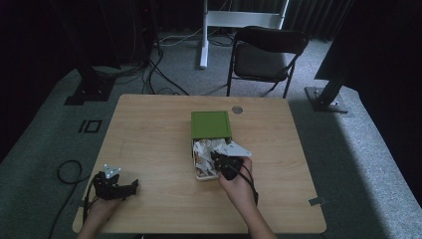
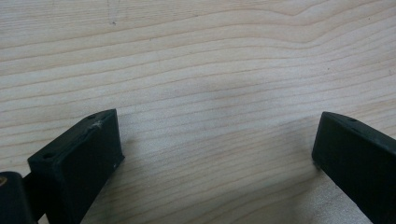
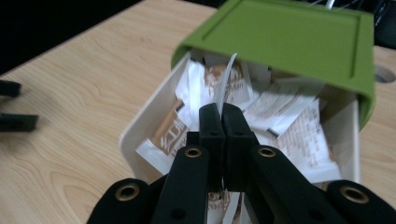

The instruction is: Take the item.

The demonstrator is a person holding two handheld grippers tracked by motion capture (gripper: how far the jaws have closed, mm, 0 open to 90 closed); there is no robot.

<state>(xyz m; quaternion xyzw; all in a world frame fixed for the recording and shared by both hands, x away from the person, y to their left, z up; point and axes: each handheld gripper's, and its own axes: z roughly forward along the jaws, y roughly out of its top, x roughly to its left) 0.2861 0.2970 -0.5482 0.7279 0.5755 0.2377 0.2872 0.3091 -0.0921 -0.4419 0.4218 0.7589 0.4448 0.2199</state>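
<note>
Packets point(image 3: 299, 130) of white and brown paper lie heaped in a cream box point(image 3: 140, 126), too jumbled and overlapped to count; their print is blurred beyond reading. One green lid point(image 3: 289, 37) is slid back over the far part of the box, hiding whatever lies under it, and the near end of the box is cut off behind the right gripper point(image 3: 222, 114). That gripper is clenched on a single thin packet point(image 3: 226, 79), seen edge-on as a pale sliver rising from between the two pressed-together jaws just above the heap; how much of it sits below the jaws cannot be made out.

From the high view, the box point(image 1: 199, 175) stands near the middle of one wooden table point(image 1: 149, 129), with the right gripper point(image 1: 219, 160) over its near end and the lid point(image 1: 211, 124) beyond it. The left gripper point(image 1: 130, 187) rests well apart at the table's near left corner, its jaws spread wide with nothing but bare wood between them point(image 2: 215, 149); their bases are cut off by the frame. One dark folding chair point(image 1: 266, 57) stands on the floor behind the table, and the surroundings fade into shadow.
</note>
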